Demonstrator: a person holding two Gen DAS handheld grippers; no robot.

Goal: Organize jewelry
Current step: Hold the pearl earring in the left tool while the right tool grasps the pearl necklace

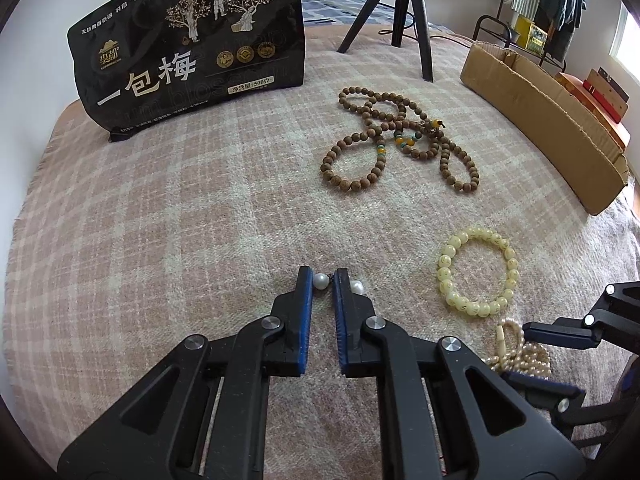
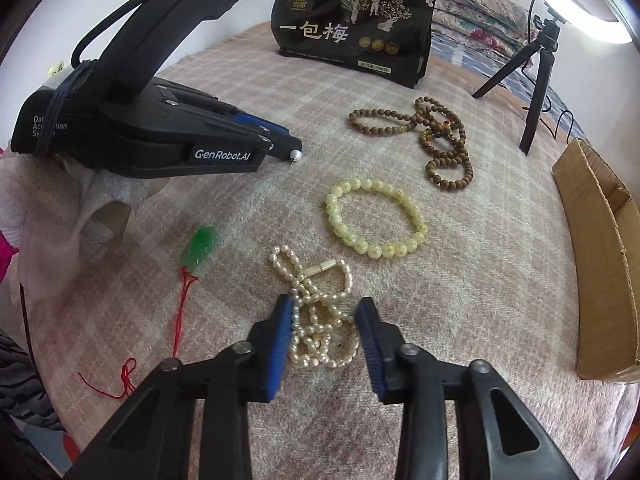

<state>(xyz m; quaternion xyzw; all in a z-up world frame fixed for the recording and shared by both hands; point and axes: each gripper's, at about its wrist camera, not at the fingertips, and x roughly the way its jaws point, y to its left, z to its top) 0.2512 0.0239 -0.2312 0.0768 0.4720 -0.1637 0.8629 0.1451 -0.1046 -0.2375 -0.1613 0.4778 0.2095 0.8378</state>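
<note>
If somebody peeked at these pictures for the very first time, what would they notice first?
Probably the heap of small white pearl strands, lying right between the blue-padded fingers of the right claw. Just beyond it sits a ring of pale yellow carved beads, and farther back a tangle of brown wooden beads in front of a tall black snack bag with gold trees. Off to the left, a bright green pendant on a red cord lies on the plaid blanket.

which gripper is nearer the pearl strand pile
Right. The right gripper straddles the pearl strand pile; the left gripper is off to its left, pinching a pearl earring.
</note>
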